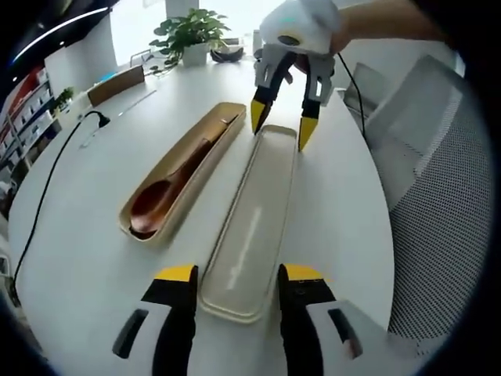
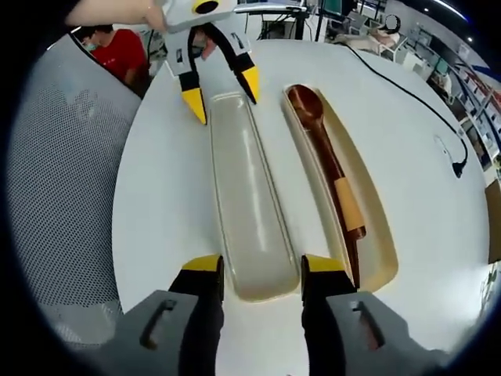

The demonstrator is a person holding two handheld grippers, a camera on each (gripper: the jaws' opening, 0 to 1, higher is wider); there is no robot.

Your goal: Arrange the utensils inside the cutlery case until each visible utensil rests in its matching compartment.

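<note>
This is looking like an open-plan office or a lab workspace. A large white desk with a rounded edge is filling most of the left gripper view, and a mesh-backed office chair is standing just beside it. A black power cable is trailing across the desk toward its edge. A potted green plant is sitting at the far end, near a bright window. Shelves holding coloured items are lining the side wall. In the right gripper view, a person in a red top is sitting in the background beyond the chair, and more desks with equipment are stretching away under ceiling strip lights.
</note>
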